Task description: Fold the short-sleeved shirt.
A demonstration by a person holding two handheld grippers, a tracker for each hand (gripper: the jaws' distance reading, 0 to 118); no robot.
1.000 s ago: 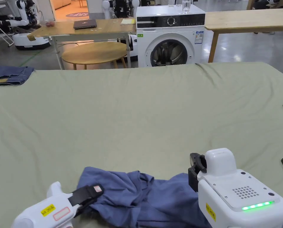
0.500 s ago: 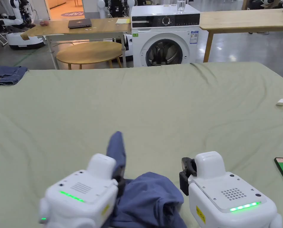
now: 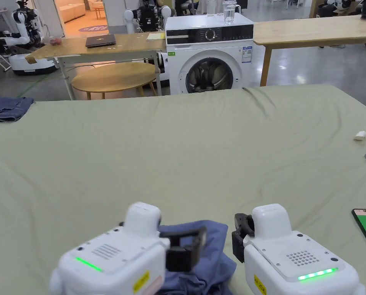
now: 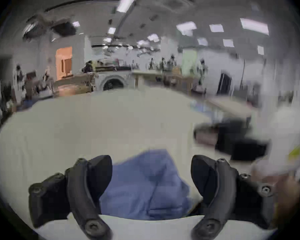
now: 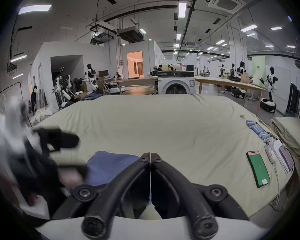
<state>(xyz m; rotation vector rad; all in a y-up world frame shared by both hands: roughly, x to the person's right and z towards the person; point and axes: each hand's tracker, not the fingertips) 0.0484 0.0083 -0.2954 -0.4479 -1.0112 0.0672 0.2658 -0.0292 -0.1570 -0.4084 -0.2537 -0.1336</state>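
Your left gripper [image 4: 151, 172] has its jaws spread wide with nothing between them, and the blue short-sleeved shirt [image 4: 145, 188] lies crumpled on the green sheet [image 3: 178, 153] just below and ahead of that gap; its view is blurred. Your right gripper [image 5: 150, 159] has its jaws pressed tip to tip, and whether any cloth is pinched there you cannot tell from these views; the shirt sits just to its left, bunched between your two grippers. Ahead of both grippers the sheet runs wide and bare, rumpled with shallow creases. To the right of your right gripper lie a phone [image 5: 258, 168] with a green screen, a row of small blue cylinders [image 5: 256, 129] and a small white item [image 3: 360, 135]. Far ahead on your left, folded denim [image 3: 5, 108] rests at the sheet's far corner. Beyond the far edge stand a white washing machine [image 3: 209, 53] with a glass on top, a wooden table [image 3: 101, 44] carrying a laptop, a low round table [image 3: 113, 75] and white humanoid robots [image 5: 90, 78] along the walls
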